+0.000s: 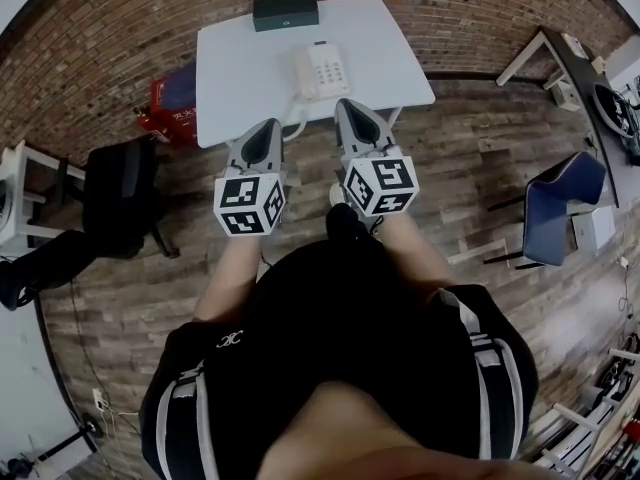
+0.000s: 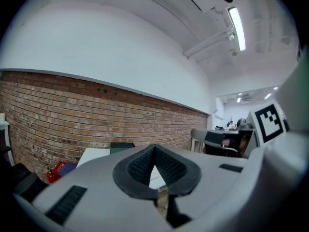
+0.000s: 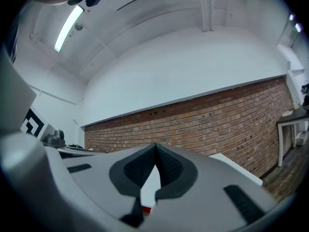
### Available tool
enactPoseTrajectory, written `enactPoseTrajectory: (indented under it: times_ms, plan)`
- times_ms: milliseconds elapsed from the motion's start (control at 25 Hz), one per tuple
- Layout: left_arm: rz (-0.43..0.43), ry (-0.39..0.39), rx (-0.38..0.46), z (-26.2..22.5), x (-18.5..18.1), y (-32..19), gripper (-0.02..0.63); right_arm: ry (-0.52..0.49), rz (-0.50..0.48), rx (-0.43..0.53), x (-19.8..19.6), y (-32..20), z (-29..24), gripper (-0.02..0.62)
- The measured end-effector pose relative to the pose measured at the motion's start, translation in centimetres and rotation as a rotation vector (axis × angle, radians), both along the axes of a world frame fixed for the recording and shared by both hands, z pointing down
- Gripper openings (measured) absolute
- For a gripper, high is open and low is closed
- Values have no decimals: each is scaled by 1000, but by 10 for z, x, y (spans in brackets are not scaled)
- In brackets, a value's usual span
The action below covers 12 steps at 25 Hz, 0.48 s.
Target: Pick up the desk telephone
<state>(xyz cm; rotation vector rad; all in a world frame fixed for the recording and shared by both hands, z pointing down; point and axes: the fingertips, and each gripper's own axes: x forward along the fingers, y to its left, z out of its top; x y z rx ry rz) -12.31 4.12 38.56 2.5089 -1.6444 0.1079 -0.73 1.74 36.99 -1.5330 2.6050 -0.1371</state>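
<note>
A white desk telephone (image 1: 320, 70) with a keypad lies on the white table (image 1: 240, 68) against the brick wall; its cord hangs off the near edge. My left gripper (image 1: 272, 122) is shut and empty, its tips at the table's near edge, left of and nearer than the phone. My right gripper (image 1: 346, 104) is also shut and empty, with its tips just over the near edge, close to the phone's near right corner but apart from it. In the left gripper view the shut jaws of that gripper (image 2: 155, 149) point toward the table (image 2: 91, 153). The right gripper (image 3: 155, 146) shows only wall and table (image 3: 236, 166) ahead.
A dark green box (image 1: 285, 11) sits at the table's far edge. A red bag (image 1: 172, 98) lies on the floor left of the table, a black chair (image 1: 120, 193) stands further left, and a blue chair (image 1: 560, 203) and another desk (image 1: 590, 68) stand at the right.
</note>
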Motion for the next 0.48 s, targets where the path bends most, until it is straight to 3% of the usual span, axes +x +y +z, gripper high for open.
enactPoseTrajectory:
  times_ms: [480]
  plan:
    - [-29,1,-42,12,2,-104,2,5,-37,-46,4,-109,18,-2]
